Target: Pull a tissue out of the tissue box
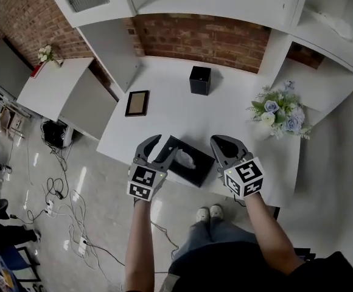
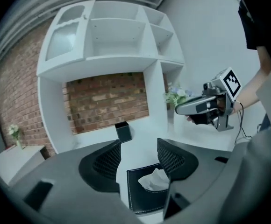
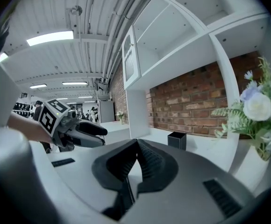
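A black tissue box (image 1: 187, 162) lies at the near edge of the white table (image 1: 164, 96), with a white tissue (image 1: 186, 158) poking out of its slot. My left gripper (image 1: 160, 146) hovers at the box's left end, open and holding nothing. In the left gripper view the box (image 2: 142, 197) and its tissue (image 2: 153, 180) sit just below and ahead of the parted jaws of my left gripper (image 2: 136, 160). My right gripper (image 1: 224, 143) hangs just right of the box. Its jaws meet at the tips in the right gripper view (image 3: 136, 146), with nothing between them.
A small black cube container (image 1: 199, 79) stands at the back of the table and a dark picture frame (image 1: 137, 103) lies at the left. A vase of flowers (image 1: 280, 111) stands at the right. White shelving (image 2: 112, 36) and a brick wall rise behind. Cables lie on the floor (image 1: 55, 190).
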